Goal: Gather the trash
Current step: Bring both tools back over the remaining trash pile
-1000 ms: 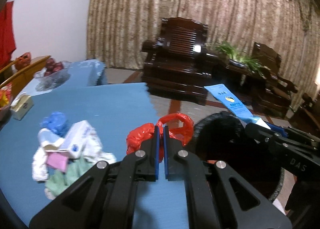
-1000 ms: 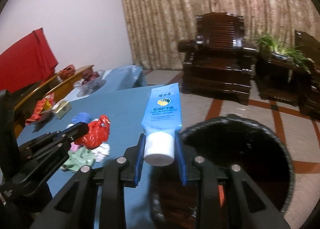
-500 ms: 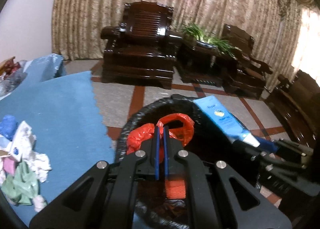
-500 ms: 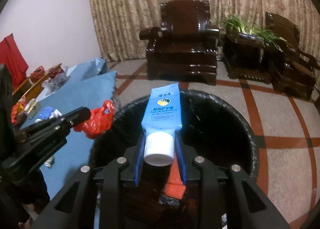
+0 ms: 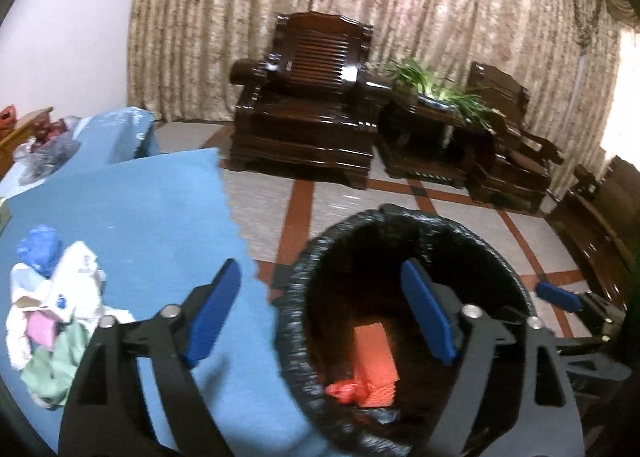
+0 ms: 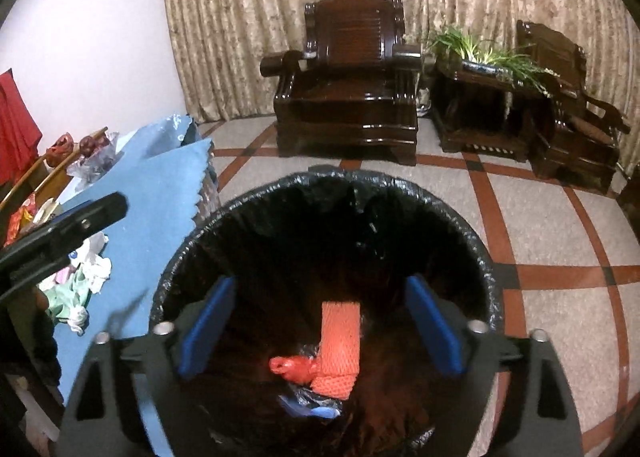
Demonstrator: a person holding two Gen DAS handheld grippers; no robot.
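Both jaws opening over the bin, nothing between them.

Below my right gripper (image 6: pixel 320 331) the red bag (image 6: pixel 294 369) lies in the lined bin (image 5: pixel 400 217). Left of my left gripper (image 5: pixel 320 317) — soft, light wrappers (image 5: pixel 60 313) on blue cloth (image 5: pixel 140 209); pinch a bunched fold. Armchair (image 6: pixel 348 77) well beyond.

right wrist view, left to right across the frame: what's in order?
Left gripper's arm → trash pile on blue tablecloth → black-lined bin → dark wooden armchair → potted plant → second chair.
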